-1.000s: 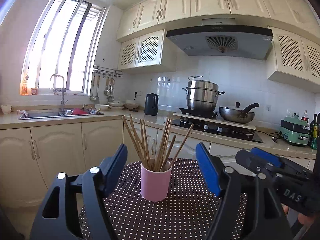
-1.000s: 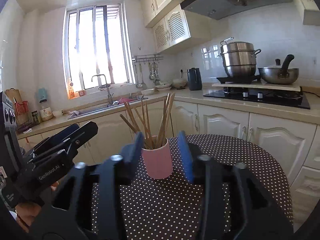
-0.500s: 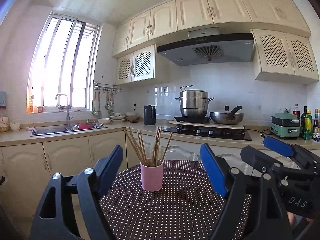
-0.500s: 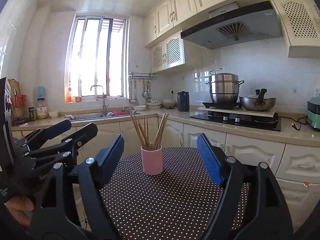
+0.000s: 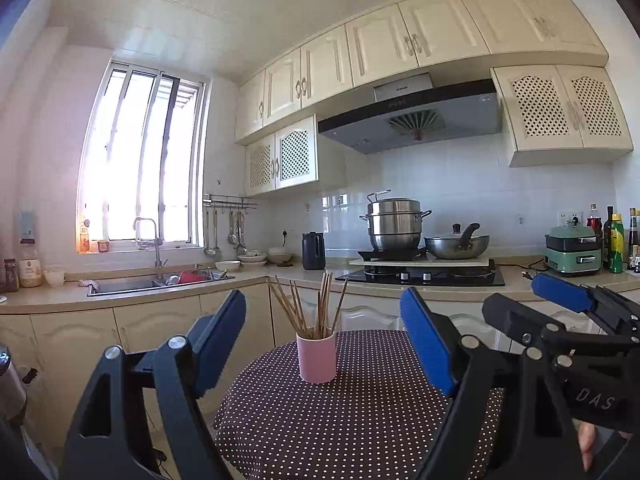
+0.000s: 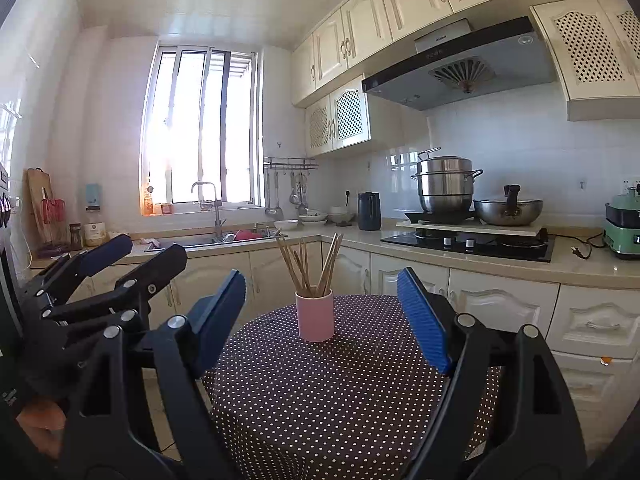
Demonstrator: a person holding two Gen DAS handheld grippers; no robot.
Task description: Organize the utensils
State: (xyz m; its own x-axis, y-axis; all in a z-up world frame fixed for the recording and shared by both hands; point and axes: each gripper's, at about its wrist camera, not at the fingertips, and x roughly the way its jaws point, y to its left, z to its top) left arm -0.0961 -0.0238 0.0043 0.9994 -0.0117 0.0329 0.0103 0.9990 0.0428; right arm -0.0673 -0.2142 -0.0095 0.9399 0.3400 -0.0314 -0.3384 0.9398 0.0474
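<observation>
The chopsticks (image 5: 312, 304) all stand bunched in the pink cup (image 5: 316, 356), fanning out above its rim. The cup sits upright on the dotted bench (image 5: 340, 420), toward its far edge and about midway between the left and right edges. No loose utensil shows anywhere on the cloth, so the sorting looks finished, or very nearly so; nothing left to gather is visible.

The left gripper (image 5: 322, 344) is released, its blue pads wide apart and holding nothing, level and aimed at the cup from beyond the near edge. The right gripper (image 6: 322, 316) is likewise spread and empty, held level alongside, well short of the cup. Each shows in the other's view, side by side, near but not touching.
</observation>
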